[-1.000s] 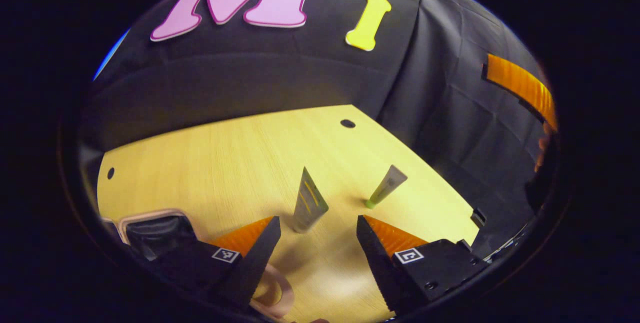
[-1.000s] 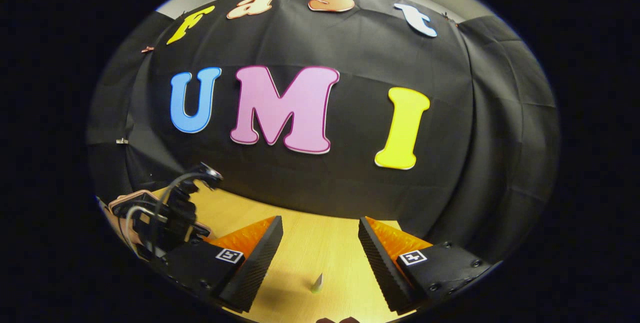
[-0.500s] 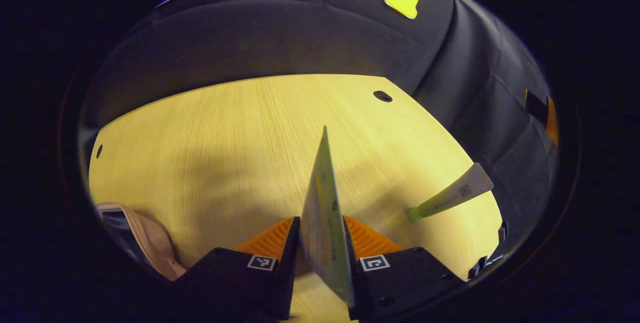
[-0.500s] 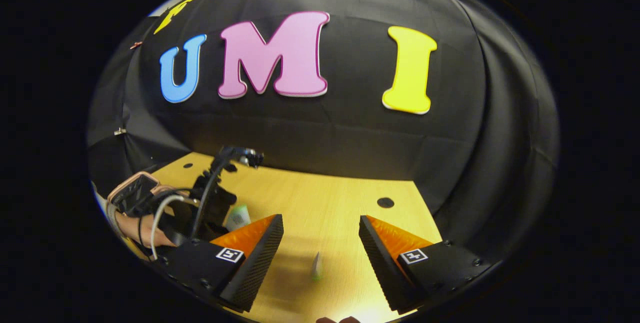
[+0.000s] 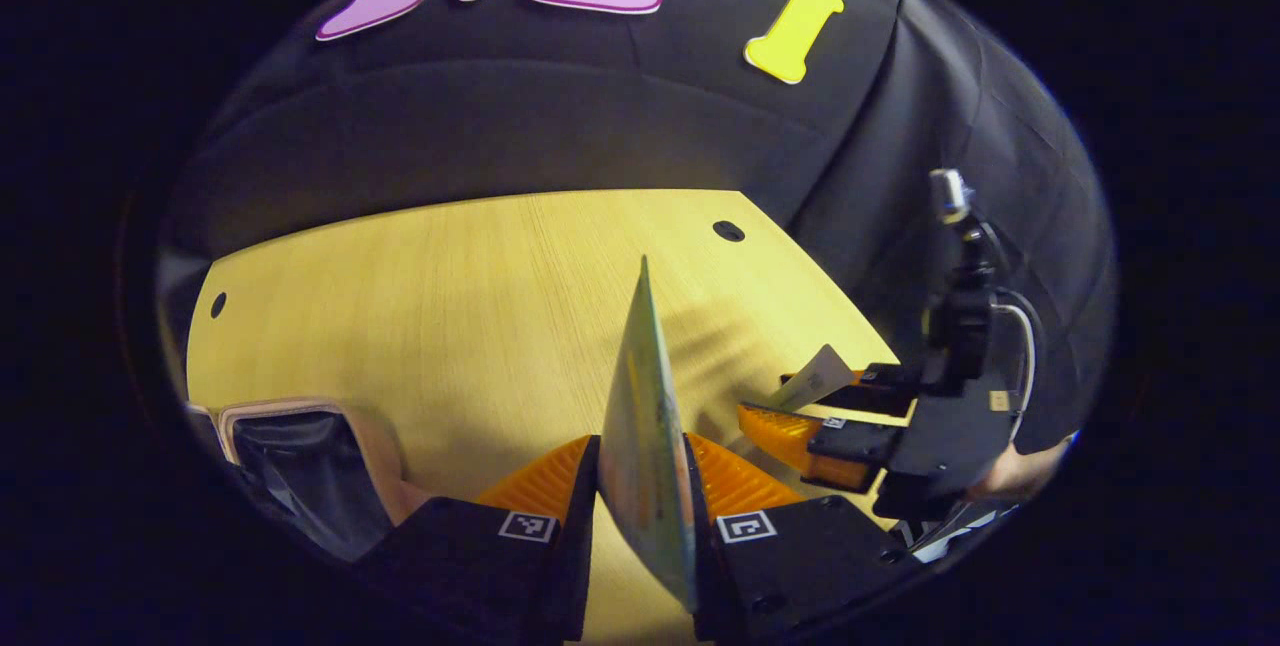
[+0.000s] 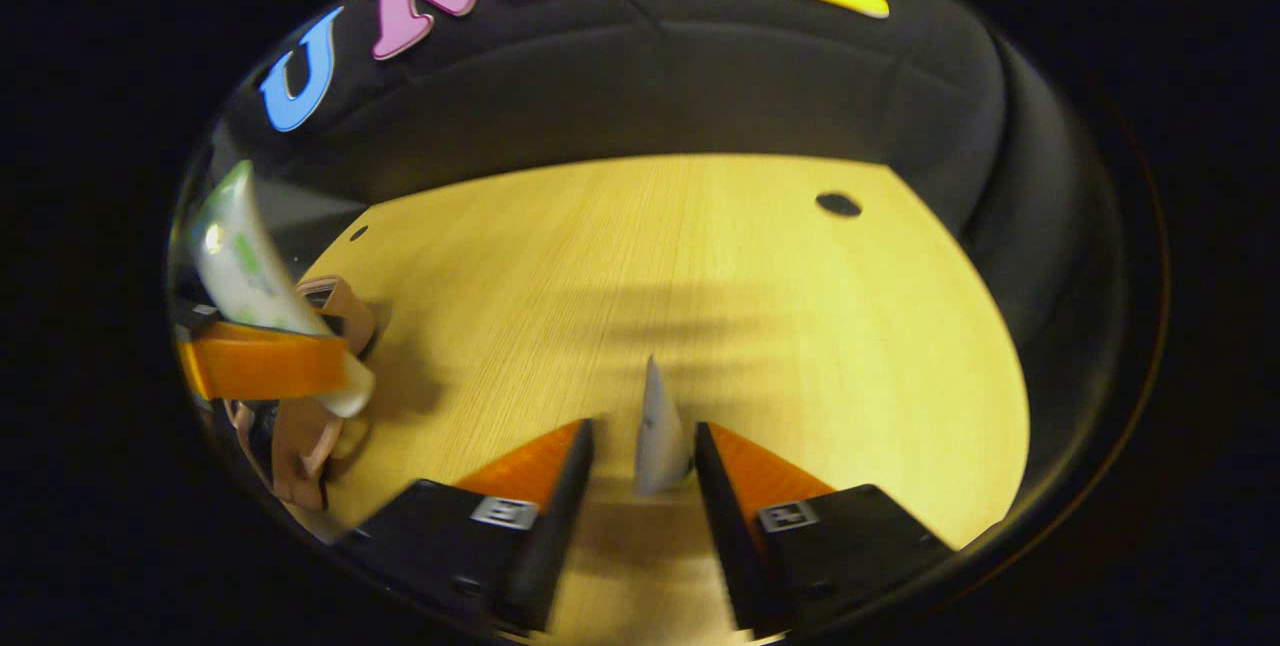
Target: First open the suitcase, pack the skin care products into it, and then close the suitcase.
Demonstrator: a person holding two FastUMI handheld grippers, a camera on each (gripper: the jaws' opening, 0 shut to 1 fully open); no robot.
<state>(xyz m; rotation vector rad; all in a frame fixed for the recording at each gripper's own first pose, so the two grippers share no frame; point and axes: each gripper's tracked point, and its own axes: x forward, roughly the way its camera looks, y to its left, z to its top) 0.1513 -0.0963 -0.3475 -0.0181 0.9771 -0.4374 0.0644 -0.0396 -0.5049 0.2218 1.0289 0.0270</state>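
My left gripper [image 5: 641, 442] is shut on a flat pale tube [image 5: 640, 376], held upright above the wooden table [image 5: 450, 306]; this tube [image 6: 235, 261] also shows at far left in the right gripper view. The pink suitcase [image 5: 300, 441] lies open at lower left, its dark lining showing. A smaller white tube [image 6: 660, 426] stands on the table between the fingers of my right gripper [image 6: 645, 426]. Those fingers are drawn in close around it, with a sliver of table still showing on its left side. Seen from the left, my right gripper [image 5: 800, 401] brackets that small tube [image 5: 815, 381].
A person's hand [image 5: 1010, 471] holds the right gripper at the table's right edge. The black cloth wall [image 5: 500, 126] stands behind the table. Small dark holes [image 5: 728, 230] mark the tabletop near the back. The suitcase rim [image 6: 320, 426] lies under the left gripper.
The left gripper closed on the flat tube and lifted it. The right gripper dropped to the table, and its fingers narrowed around the small tube.
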